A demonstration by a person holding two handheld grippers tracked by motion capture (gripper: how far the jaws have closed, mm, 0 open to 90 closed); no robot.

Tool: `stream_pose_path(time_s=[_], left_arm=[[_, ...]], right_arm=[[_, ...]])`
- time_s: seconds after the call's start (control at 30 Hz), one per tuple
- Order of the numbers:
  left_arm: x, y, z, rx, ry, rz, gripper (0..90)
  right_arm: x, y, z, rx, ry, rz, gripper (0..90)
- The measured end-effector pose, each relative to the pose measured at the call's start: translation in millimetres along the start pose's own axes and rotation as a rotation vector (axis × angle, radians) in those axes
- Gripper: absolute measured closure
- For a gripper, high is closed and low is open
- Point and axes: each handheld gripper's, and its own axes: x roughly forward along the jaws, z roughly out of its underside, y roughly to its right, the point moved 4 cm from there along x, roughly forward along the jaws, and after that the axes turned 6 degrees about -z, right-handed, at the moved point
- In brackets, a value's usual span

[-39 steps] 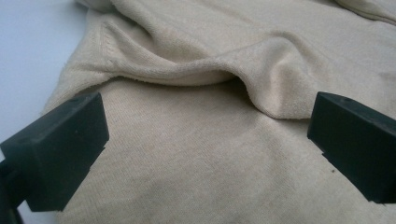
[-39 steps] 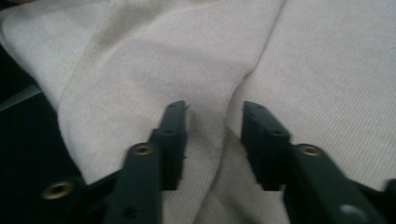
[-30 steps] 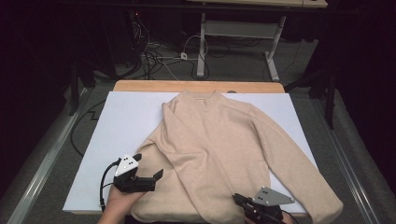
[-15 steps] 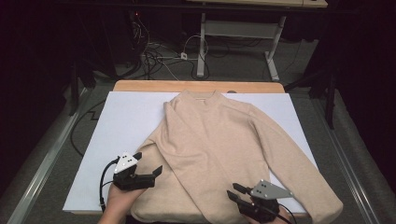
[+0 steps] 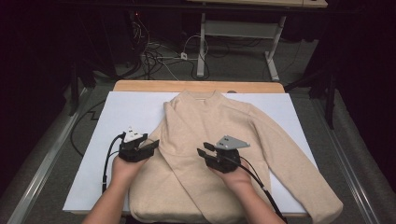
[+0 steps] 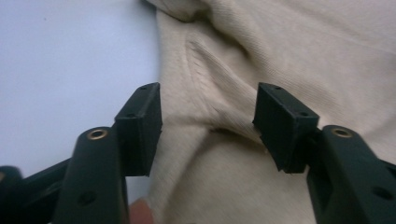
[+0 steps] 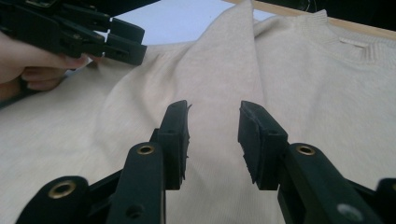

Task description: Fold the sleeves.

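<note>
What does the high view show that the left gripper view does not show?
Only the high view: the whole sweater with its collar and spread sleeve, the wooden table edge, cables on the floor, both hands, and the right tongs.
Only the left gripper view: a close crease in the knit between the open left tongs.
Both: the beige sweater, the white sheet and the left tongs.

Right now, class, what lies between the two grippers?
In the high view, only cream sweater fabric, its folded sleeve, spans between left gripper and right gripper.
</note>
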Motion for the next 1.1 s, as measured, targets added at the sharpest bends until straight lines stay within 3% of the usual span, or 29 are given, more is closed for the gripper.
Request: stream_pose_path(time_s=[0.1, 0.2, 0.27, 0.37, 0.5, 0.57, 0.73, 0.9, 1.1], left_arm=[[8.1, -3.1, -4.0, 0.012, -0.024, -0.005, 46.6], [14.1, -5.5, -2.1, -0.011, -0.065, 0.012, 50.3], [16.8, -3.8, -1.3, 0.01, -0.111, 0.018, 53.2], [17.6, -0.1, -0.3, 0.05, -0.118, 0.006, 62.7], [17.4, -1.6, 0.1, 0.018, -0.122, 0.036, 74.9], [17.3, -3.1, 0.4, 0.003, -0.121, 0.049, 76.1], [17.1, -2.4, 0.7, 0.01, -0.119, 0.044, 77.2], [17.1, -2.4, 0.7, 0.013, -0.116, 0.044, 77.3], [16.7, -0.8, 0.8, 0.029, -0.114, 0.035, 78.2]], right_arm=[[21.1, 7.5, -10.3, -0.005, -0.007, 0.01, 63.8], [39.6, 13.4, -21.1, -0.006, -0.011, 0.02, 63.5], [51.0, 16.7, -28.0, -0.002, -0.013, 0.023, 63.5], [66.6, 20.9, -38.7, -0.007, -0.005, 0.028, 63.5], [89.5, 28.1, -47.3, 0.011, -0.016, 0.04, 63.9], [101.7, 32.4, -49.6, 0.009, -0.031, 0.051, 64.0], [126.9, 43.4, -56.6, 0.033, -0.061, 0.06, 64.0], [145.2, 47.3, -80.8, 0.038, -0.045, 0.061, 63.6], [175.8, 53.1, -104.3, 0.031, -0.071, 0.082, 61.0]])
